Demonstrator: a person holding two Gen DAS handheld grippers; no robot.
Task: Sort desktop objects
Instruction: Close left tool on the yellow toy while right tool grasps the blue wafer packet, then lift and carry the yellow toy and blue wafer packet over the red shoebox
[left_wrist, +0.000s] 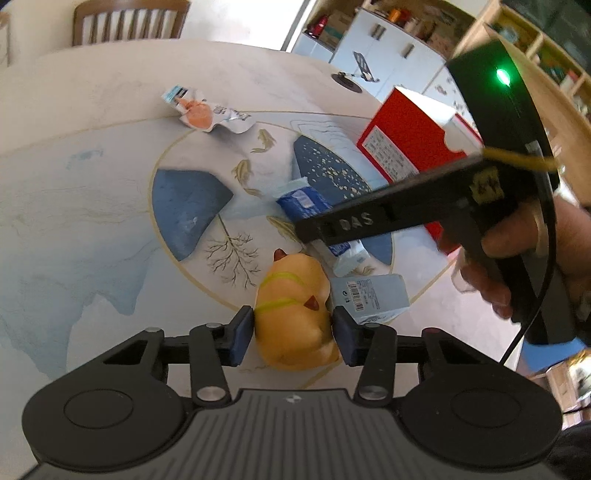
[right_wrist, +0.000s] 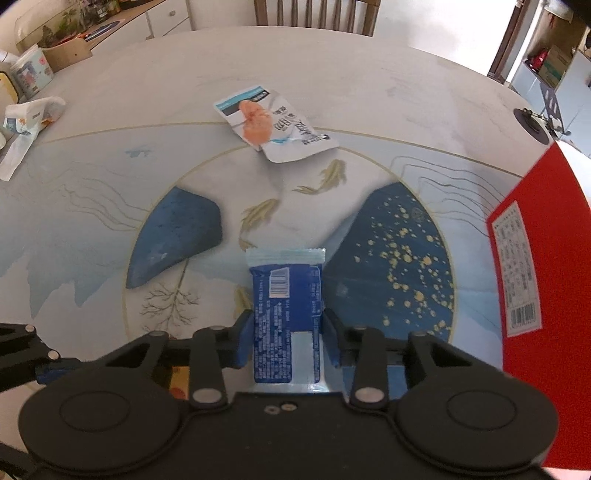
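Grip check | left gripper (left_wrist: 293, 332) jaws pinching squishy dog toy (left_wrist: 295, 314) on bench (left_wrist: 92, 184) | right gripper (right_wrist: 288, 338) jaws pinching blue snack packet (right_wrist: 286, 306) | lift both straight up, gentle squeeze, then red box (right_wrist: 535, 258) probably.

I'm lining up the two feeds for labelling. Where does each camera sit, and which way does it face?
Left wrist: on the left gripper, looking down over the table; jaws around the yellow plush toy; the person's right hand shows.
Right wrist: on the right gripper, facing down; jaws around the blue snack packet.
Shared: blue snack packet, salmon pouch, red box.
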